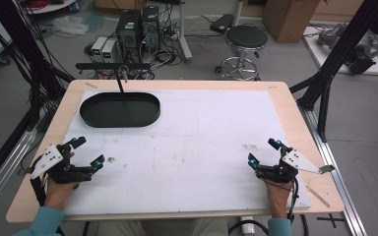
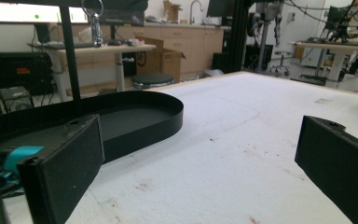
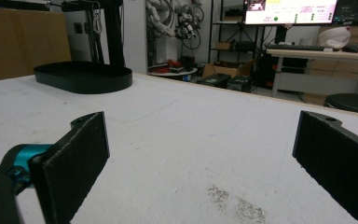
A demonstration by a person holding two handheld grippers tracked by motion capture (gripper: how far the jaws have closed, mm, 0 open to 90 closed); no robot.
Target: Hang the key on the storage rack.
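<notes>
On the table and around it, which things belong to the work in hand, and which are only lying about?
Belonging to the work:
left gripper, open
right gripper, open
black oval tray with its stand

Only lying about:
round stool
computer towers
cardboard box

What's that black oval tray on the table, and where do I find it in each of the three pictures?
High view: the black oval tray lies empty at the far left of the white mat.
Left gripper view: it is at the left, just beyond the left jaw.
Right gripper view: it is far off at the upper left.
Shared landmark: the black post that rises at the tray.
</notes>
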